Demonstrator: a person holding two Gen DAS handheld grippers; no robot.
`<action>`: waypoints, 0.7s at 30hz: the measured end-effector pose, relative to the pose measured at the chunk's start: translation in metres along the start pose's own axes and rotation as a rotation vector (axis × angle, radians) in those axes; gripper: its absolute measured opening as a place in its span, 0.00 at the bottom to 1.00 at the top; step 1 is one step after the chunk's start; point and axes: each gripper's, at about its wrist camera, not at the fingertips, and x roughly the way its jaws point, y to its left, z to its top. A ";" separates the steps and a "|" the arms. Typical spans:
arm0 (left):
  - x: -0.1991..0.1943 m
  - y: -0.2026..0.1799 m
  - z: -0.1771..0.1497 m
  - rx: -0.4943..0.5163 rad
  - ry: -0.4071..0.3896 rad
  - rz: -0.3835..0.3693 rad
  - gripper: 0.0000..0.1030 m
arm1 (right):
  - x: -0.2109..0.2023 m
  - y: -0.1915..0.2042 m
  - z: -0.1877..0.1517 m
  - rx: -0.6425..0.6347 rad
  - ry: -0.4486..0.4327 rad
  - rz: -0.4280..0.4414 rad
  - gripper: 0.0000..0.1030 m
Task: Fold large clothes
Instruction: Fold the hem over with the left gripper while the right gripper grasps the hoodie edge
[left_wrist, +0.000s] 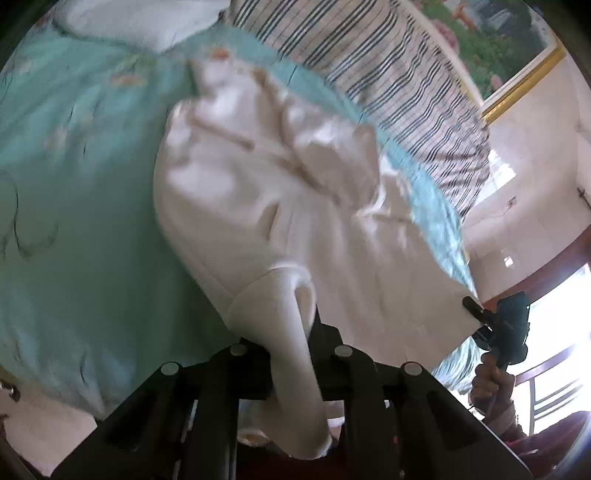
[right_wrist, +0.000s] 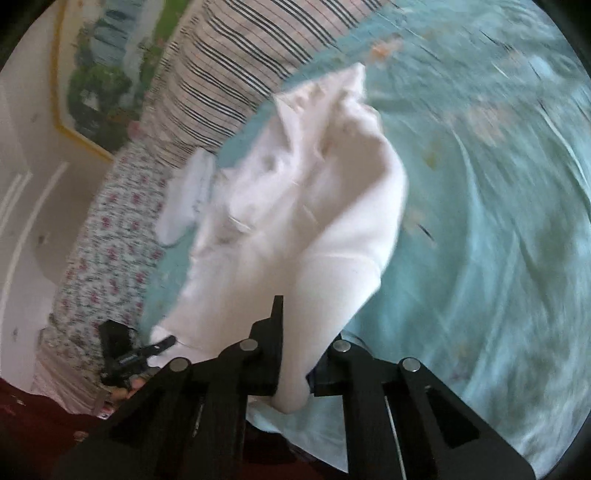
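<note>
A: The left gripper (left_wrist: 310, 332) is pinching a corner of the white garment (left_wrist: 266, 206), jaws pressing tight on the cloth.

B: And the right gripper (right_wrist: 295, 354) is doing the same, jaws clamping another bunched corner.

A: The garment is stretching between them, its far end lying crumpled on the teal bedsheet (left_wrist: 74, 184).

B: The striped pillow (right_wrist: 229, 74) is sitting just beyond it.

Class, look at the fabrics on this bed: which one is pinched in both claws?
The plain white garment; left claw and right claw grip it. The striped and floral fabrics lie untouched.
</note>
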 end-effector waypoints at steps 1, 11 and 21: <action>-0.003 -0.004 0.007 0.006 -0.023 -0.006 0.11 | 0.000 0.006 0.008 -0.006 -0.021 0.027 0.09; -0.007 -0.015 0.110 0.017 -0.268 -0.008 0.10 | 0.027 0.042 0.100 -0.068 -0.163 0.119 0.09; 0.088 0.016 0.225 -0.045 -0.283 0.094 0.10 | 0.137 0.025 0.225 -0.061 -0.128 -0.036 0.09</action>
